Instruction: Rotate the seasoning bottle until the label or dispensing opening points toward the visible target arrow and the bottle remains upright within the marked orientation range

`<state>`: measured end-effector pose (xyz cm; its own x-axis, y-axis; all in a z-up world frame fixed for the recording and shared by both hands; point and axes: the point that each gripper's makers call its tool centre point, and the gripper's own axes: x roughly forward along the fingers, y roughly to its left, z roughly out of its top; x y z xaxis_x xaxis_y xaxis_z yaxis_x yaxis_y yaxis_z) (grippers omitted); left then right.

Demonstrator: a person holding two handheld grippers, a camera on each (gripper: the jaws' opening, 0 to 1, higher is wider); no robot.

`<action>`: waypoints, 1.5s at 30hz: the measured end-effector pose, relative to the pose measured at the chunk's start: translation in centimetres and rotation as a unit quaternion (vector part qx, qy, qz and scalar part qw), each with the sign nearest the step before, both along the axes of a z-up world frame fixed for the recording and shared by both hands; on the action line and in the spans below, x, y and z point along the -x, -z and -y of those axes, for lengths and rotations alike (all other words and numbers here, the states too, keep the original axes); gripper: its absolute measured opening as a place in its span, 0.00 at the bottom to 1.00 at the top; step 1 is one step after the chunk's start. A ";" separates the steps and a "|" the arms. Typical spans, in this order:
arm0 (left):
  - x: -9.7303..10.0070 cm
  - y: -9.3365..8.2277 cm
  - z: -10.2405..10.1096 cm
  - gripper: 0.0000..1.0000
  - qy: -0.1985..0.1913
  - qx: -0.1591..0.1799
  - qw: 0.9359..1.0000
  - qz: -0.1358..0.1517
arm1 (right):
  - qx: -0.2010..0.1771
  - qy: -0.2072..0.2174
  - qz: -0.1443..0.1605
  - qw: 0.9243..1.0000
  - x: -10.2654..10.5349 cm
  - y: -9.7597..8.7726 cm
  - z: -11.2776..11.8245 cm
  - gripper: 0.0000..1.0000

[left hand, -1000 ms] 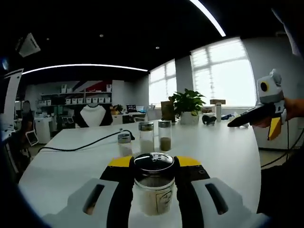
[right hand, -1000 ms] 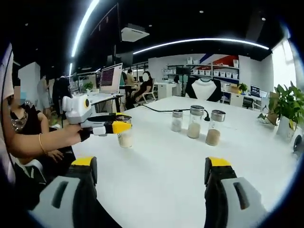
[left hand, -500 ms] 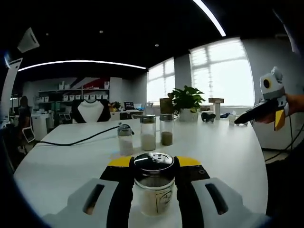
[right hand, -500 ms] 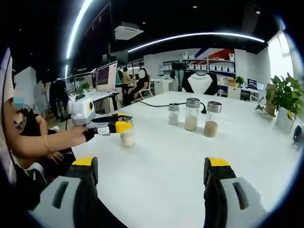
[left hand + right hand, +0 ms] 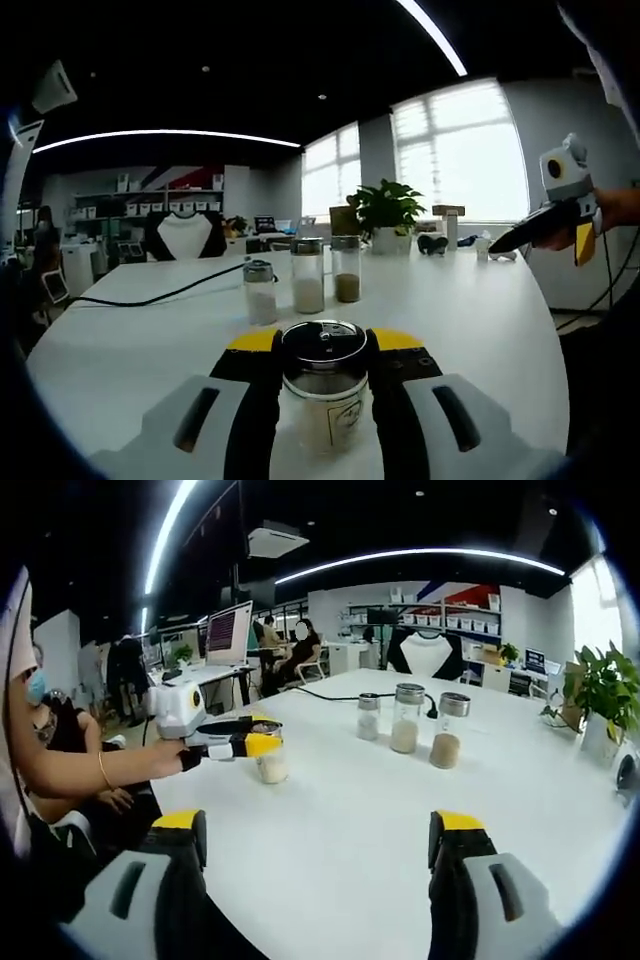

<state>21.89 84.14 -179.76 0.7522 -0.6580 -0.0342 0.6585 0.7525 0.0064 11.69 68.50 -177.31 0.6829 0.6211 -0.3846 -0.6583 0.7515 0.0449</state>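
Observation:
A glass seasoning bottle (image 5: 325, 395) with a shiny perforated metal cap and a pale label stands upright between the jaws of my left gripper (image 5: 325, 345), which is shut on it. In the right gripper view the same bottle (image 5: 270, 765) stands near the white table's left edge, held by the left gripper (image 5: 250, 744) in a person's hand. My right gripper (image 5: 315, 845) is open over bare table, well short of the bottle. It also appears in the left gripper view as the right gripper (image 5: 560, 215), held up at the far right.
Three more seasoning jars (image 5: 405, 725) stand in a row at mid-table, also the jars (image 5: 300, 285) beyond the held bottle. A black cable (image 5: 160, 298) runs across the white table (image 5: 350, 820). A potted plant (image 5: 388, 215) sits at the far edge. People sit at desks behind.
The left gripper view has shifted slightly, so the three jars sit a bit further left and closer. The held bottle stays upright in the jaws. The right gripper stays open.

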 end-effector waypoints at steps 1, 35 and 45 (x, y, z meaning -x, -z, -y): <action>0.0 0.0 0.0 0.35 0.000 -0.001 1.000 0.000 | -0.002 0.001 0.000 1.000 0.0 0.0 0.0 0.93; -0.2 -5.0 -2.7 0.82 -0.050 -0.043 0.997 -0.031 | -0.042 0.004 0.033 0.999 -0.2 -2.2 1.1 0.93; -0.8 -8.0 -6.5 1.00 -0.148 0.006 0.989 -0.006 | -0.056 0.008 0.033 0.998 -0.1 -2.3 1.6 0.92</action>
<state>22.69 90.65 -171.77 0.9114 -0.4097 -0.0381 0.4096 0.9122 -0.0102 11.76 66.90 -174.97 0.7155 0.6456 -0.2671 -0.6498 0.7553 0.0851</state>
